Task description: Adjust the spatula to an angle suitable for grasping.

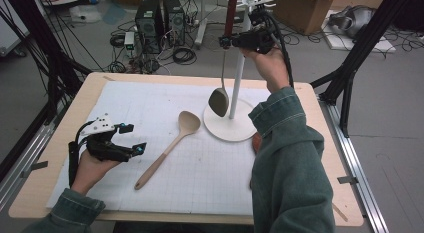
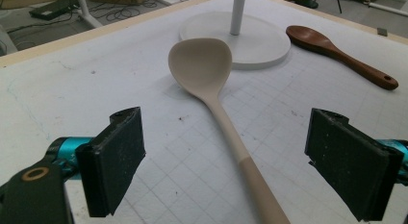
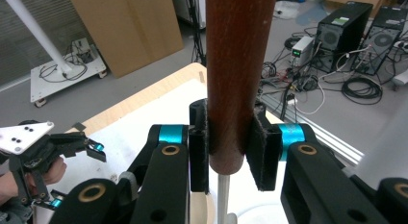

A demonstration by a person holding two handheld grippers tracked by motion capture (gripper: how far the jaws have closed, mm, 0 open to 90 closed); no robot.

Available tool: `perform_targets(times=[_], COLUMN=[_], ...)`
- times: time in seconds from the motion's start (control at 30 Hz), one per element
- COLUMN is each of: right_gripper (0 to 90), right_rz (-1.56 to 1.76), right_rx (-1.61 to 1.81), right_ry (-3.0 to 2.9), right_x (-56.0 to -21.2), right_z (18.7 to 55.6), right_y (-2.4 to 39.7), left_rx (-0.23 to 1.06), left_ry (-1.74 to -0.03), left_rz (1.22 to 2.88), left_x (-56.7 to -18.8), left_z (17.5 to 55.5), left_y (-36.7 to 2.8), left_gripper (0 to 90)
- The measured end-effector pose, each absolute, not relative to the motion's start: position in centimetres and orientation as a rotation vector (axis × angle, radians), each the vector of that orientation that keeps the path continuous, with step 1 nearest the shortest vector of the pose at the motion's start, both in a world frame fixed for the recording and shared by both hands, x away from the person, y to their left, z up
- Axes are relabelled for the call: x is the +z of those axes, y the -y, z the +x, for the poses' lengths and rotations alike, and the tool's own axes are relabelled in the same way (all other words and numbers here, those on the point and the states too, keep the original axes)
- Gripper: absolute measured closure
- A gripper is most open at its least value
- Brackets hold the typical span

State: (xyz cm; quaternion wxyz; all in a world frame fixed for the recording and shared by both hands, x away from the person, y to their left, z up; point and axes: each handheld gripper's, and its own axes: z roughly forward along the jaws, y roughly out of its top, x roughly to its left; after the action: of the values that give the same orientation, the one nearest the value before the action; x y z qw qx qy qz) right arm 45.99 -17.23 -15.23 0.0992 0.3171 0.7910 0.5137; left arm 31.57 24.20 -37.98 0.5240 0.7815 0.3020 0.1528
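Observation:
My right gripper (image 1: 225,41) is raised beside the pole of a white stand (image 1: 239,73) and is shut on the dark red-brown wooden handle (image 3: 238,65) of a ladle. The ladle's thin metal shaft hangs down to its grey bowl (image 1: 219,102) just above the stand's round base (image 1: 222,129). A pale wooden spoon (image 1: 170,145) lies on the white grid mat (image 1: 210,173), bowl toward the stand. My left gripper (image 1: 136,138) rests low on the mat left of that spoon, open; in the left gripper view the spoon's handle (image 2: 235,142) runs between the wide-apart pads (image 2: 118,156) without touching them.
A dark brown wooden spoon (image 2: 337,53) lies on the mat right of the stand's base, mostly hidden behind my right sleeve (image 1: 290,158) in the high view. Beyond the table's far edge are computer towers (image 1: 160,18), cables and cardboard boxes. Black frame posts flank the table.

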Motion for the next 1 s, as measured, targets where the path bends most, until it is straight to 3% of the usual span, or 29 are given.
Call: perform_targets(times=[0.73, 1.0], right_gripper=[71.8, 67.4], right_rz=[0.973, 0.938], right_rx=[1.487, 1.51], right_ry=[-2.27, -2.248], right_x=[-16.1, -16.0], right_z=[45.4, 44.8], right_y=[18.4, 18.9], left_rx=[0.37, 0.371], left_ry=[-0.72, -0.72], left_rz=[1.871, 1.871], left_x=[-37.9, -37.9], left_z=[31.6, 31.6], left_y=[-24.3, -24.4], left_gripper=[14.1, 14.1])
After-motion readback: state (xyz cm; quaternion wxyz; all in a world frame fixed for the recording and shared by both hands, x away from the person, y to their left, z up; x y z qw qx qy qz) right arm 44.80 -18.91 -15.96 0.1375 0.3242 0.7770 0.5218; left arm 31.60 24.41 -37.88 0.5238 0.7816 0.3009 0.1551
